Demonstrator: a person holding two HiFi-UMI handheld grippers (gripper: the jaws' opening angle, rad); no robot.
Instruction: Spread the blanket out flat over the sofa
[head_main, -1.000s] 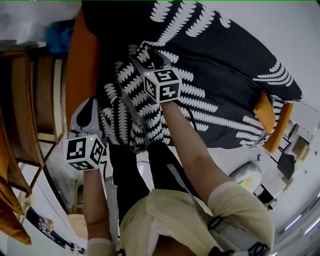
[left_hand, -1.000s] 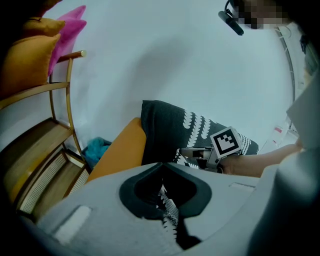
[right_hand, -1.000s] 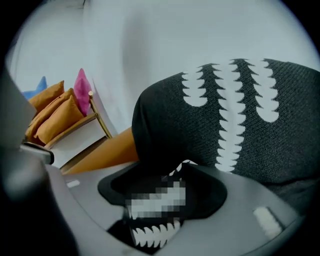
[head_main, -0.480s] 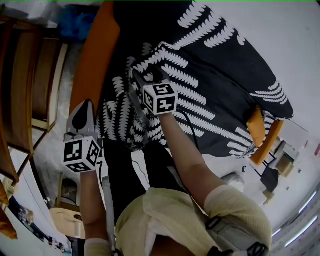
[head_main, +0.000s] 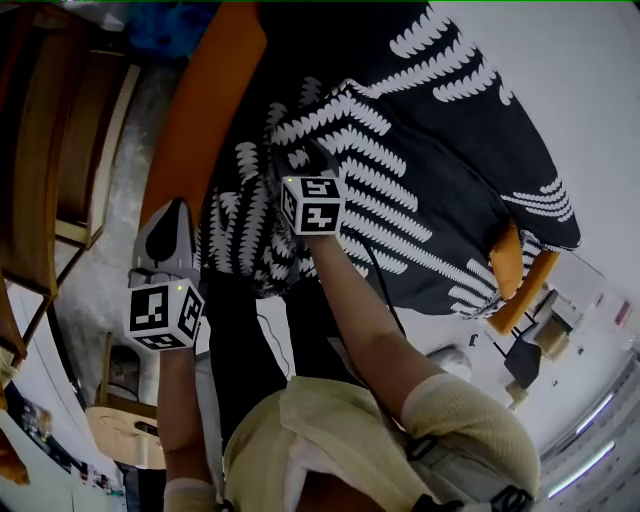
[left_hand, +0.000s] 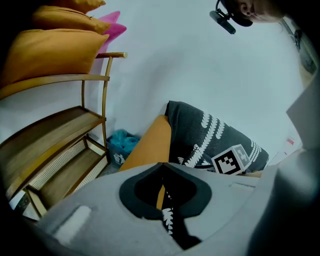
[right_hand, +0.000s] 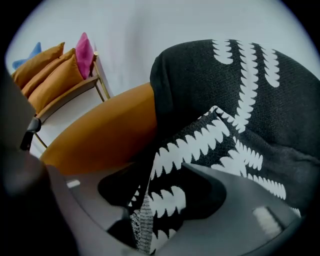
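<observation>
A black blanket (head_main: 420, 160) with white leaf stripes lies draped over the orange sofa (head_main: 200, 110), bunched in folds at its near edge. My right gripper (head_main: 308, 160) is shut on one of those folds; in the right gripper view the fabric (right_hand: 240, 100) runs between the jaws of the gripper (right_hand: 155, 192). My left gripper (head_main: 176, 208) hangs beside the blanket's left edge, in front of the sofa's bare orange side. In the left gripper view its jaws (left_hand: 162, 167) meet at the tips with nothing pinched there. Sofa (left_hand: 150, 145) and blanket (left_hand: 210, 135) show beyond.
A wooden slatted rack (left_hand: 55, 145) stands left of the sofa, with orange cushions (left_hand: 50, 50) and a pink one (left_hand: 112, 30) on top. A blue bundle (left_hand: 122, 145) sits on the floor between rack and sofa. The person's dark trousers (head_main: 240, 350) are close to the blanket.
The head view has swung, so the sofa and rack slid right and down in the picture. My right gripper keeps its hold on the same fold. The left gripper stays shut beside the blanket.
</observation>
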